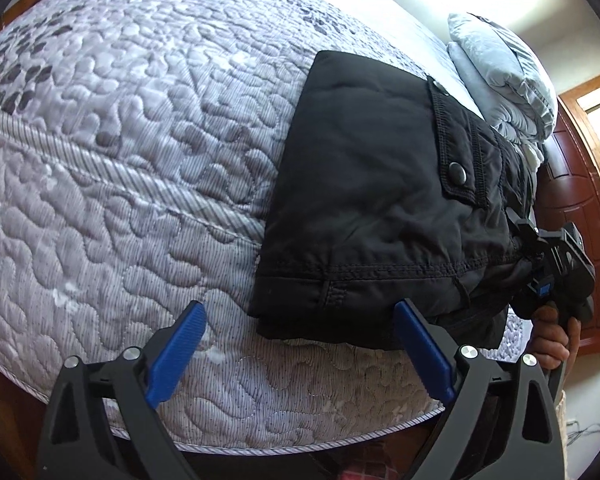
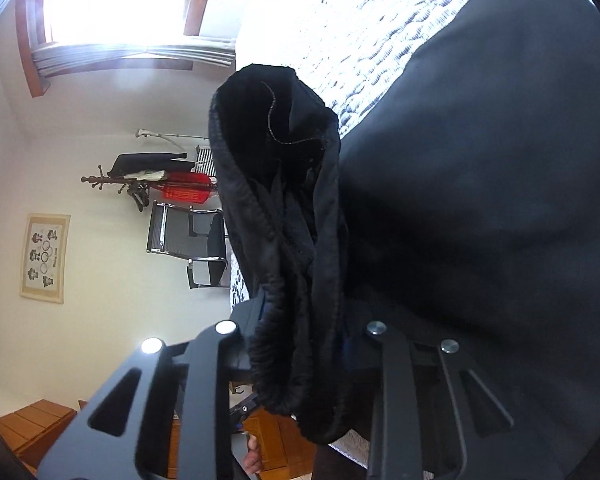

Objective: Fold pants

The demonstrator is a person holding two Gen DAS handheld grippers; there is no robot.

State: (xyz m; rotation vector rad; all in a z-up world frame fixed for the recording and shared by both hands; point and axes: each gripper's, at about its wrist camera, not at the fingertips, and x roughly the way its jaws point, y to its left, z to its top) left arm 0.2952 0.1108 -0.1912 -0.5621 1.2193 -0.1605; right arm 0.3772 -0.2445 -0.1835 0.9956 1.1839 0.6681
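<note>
Black padded pants (image 1: 364, 184), already folded to a thick bundle, lie on the quilted grey mattress (image 1: 119, 140) near its front edge, waistband end toward the person. Left gripper (image 1: 300, 320): jaws spread wide, holding nothing; the bundle's near corner sits just ahead, between the blue pads (image 1: 179, 344), untouched. Right gripper (image 1: 540, 264): pinched on the gathered waistband (image 2: 283, 240) at the bundle's far side from the left tool. In its own view the cloth bunches up straight out of the narrowed jaws.

Judgement: the step in hand looks like gripping both near corners for another fold or a lift. Doing it well likely means closing the left pads over all layers at the corner, not just the top one, and matching the right's height so the bundle stays square.

Hard to make out: the right pads are buried in fabric. How many layers each side holds is unclear. The pants' far edge is cut off in the right view. A hand (image 1: 552, 344) shows only partly.
</note>
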